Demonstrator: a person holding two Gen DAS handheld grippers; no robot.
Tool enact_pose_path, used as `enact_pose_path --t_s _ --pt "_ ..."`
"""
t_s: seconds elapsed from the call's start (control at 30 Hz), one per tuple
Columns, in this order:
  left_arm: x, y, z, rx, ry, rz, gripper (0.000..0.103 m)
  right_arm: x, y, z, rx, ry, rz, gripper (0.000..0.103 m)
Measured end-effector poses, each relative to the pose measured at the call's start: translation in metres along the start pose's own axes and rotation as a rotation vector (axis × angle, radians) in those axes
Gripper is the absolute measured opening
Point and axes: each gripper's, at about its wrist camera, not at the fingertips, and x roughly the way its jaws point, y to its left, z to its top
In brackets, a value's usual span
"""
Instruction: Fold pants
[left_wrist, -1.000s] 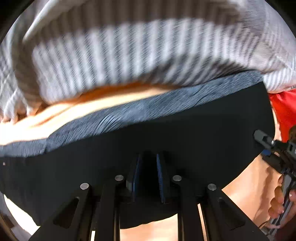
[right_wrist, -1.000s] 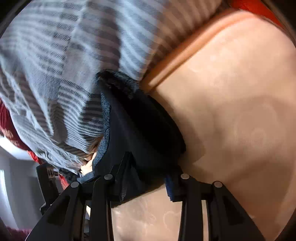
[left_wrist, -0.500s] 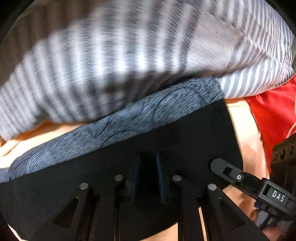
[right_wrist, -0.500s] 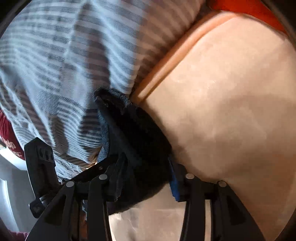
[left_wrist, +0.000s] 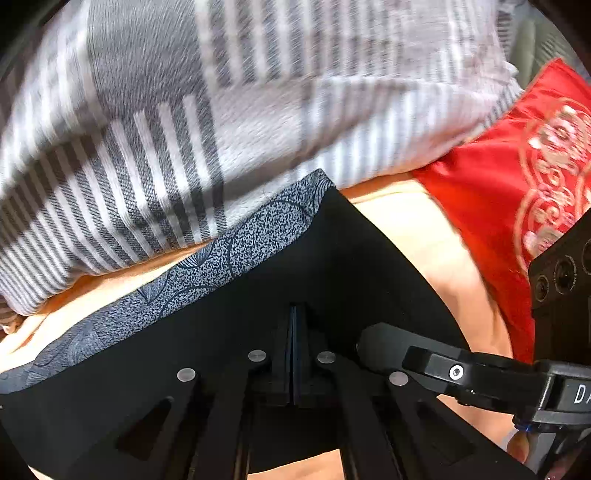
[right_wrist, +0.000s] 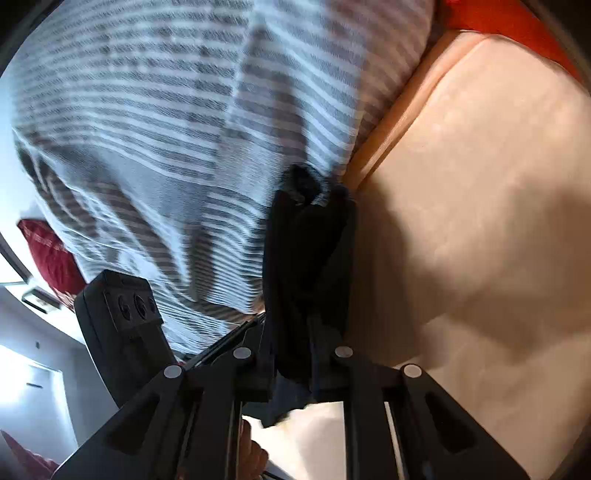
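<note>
Black pants (left_wrist: 351, 258) with a grey patterned waistband (left_wrist: 236, 251) lie on a peach bed sheet (left_wrist: 413, 236). In the left wrist view my left gripper (left_wrist: 295, 310) points steeply down onto the black cloth, its blue pads pressed together. In the right wrist view my right gripper (right_wrist: 312, 229) holds a bunched fold of the pants (right_wrist: 303, 177) between its fingers, and its jaws are closing on it. That right gripper also shows at the lower right of the left view, with one finger (left_wrist: 384, 343) resting by the pants' edge.
A grey and white striped quilt (left_wrist: 184, 129) is heaped just behind the pants and also fills the upper left of the right view (right_wrist: 147, 129). A red embroidered cushion (left_wrist: 498, 206) lies on the right. Bare peach sheet (right_wrist: 480, 184) spreads to the right of the right gripper.
The left jaws went from apart to shut. The left view slid right along the waistband, bringing the red cushion and right gripper closer. The right jaws narrowed on the bunched cloth.
</note>
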Motion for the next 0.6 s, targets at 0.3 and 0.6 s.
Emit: enact_pose_path --t_s 0.3,0.6 --pt "-0.014 -0.047 -0.041 0.089 0.019 -0.043 0.0 -0.053 -0.003 -0.05 0.05 -0.029 0.006 0.014" --pt "0.005 -0.014 -0.051 -0.021 0.078 -0.007 0.0 -0.072 -0.026 -0.055 -0.061 -0.037 -0.389 0.032"
